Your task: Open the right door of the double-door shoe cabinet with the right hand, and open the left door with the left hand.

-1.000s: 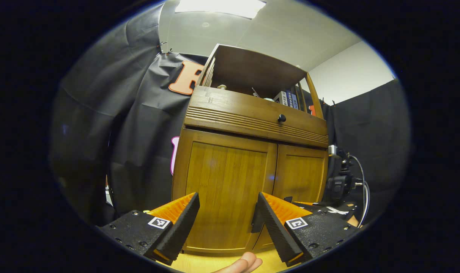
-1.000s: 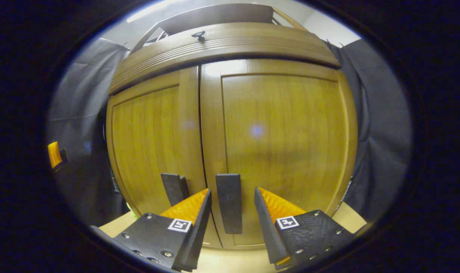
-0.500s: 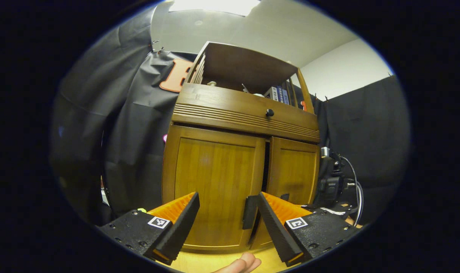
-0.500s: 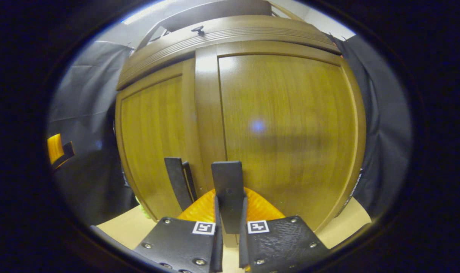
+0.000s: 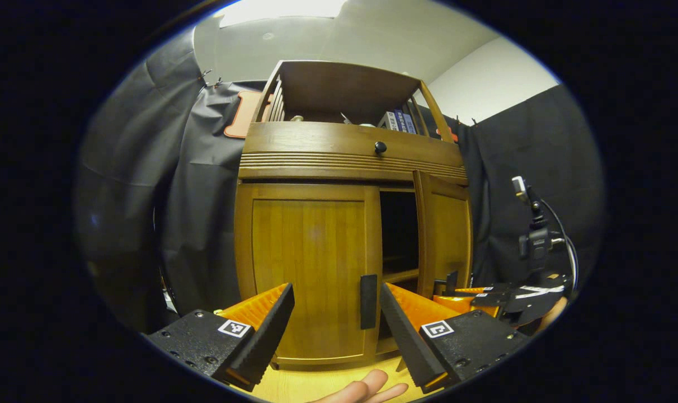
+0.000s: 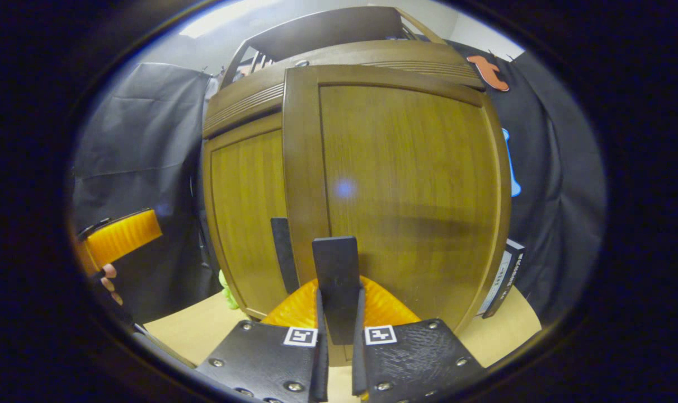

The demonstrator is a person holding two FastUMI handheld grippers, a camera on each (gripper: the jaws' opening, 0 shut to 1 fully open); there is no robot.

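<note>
The wooden shoe cabinet fills the middle of the left gripper view. Its left door is closed, with a dark upright handle at its inner edge. My left gripper is open in front of that door, short of the handle. The right door stands swung outward, leaving a dark gap. In the right gripper view my right gripper is shut on the right door's handle, with the right door close ahead. The left door lies behind it.
A drawer with a round knob sits above the doors, and an open shelf with books tops the cabinet. A camera on a stand with cables is at the right. The wooden floor lies below. A small green object sits by the cabinet's base.
My right gripper shut on the right door's handle and pulled the door outward, opening a gap. My left gripper stayed open and drifted in front of the left door.
</note>
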